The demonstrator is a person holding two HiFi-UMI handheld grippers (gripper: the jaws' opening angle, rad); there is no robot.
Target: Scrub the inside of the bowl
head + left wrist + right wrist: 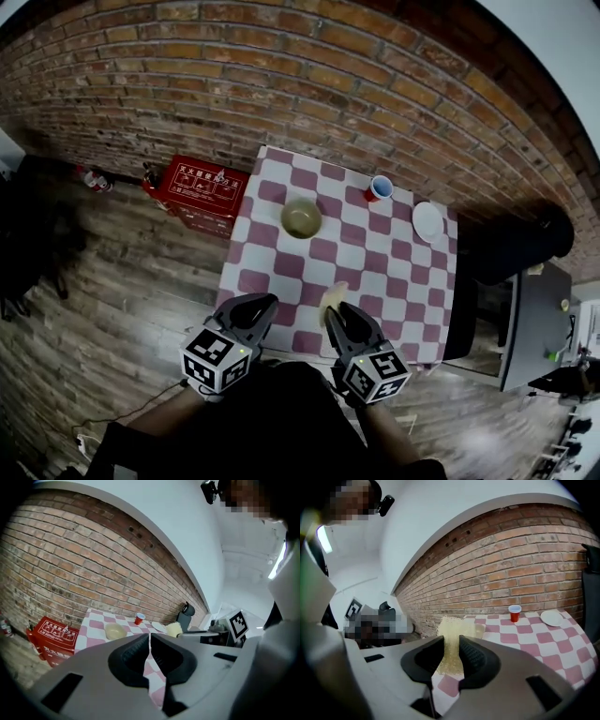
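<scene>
Gripping a coarse, pale-yellow sponge (452, 630) upright between dark ribbed fingers (476, 657), the right gripper (338, 315) hovers at the near tabletop (394, 272) edge | left gripper (149, 641): fingers pressed together, nothing between | round cream bowl (301, 218) well ahead on the pink-and-white checked cloth | red cup (379, 188), white plate (427, 221) far right

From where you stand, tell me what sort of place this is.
Probably an indoor studio or workshop corner: bare brick wall, wooden plank floor, a red fire-equipment box beside a small checkered-cloth table.
</scene>
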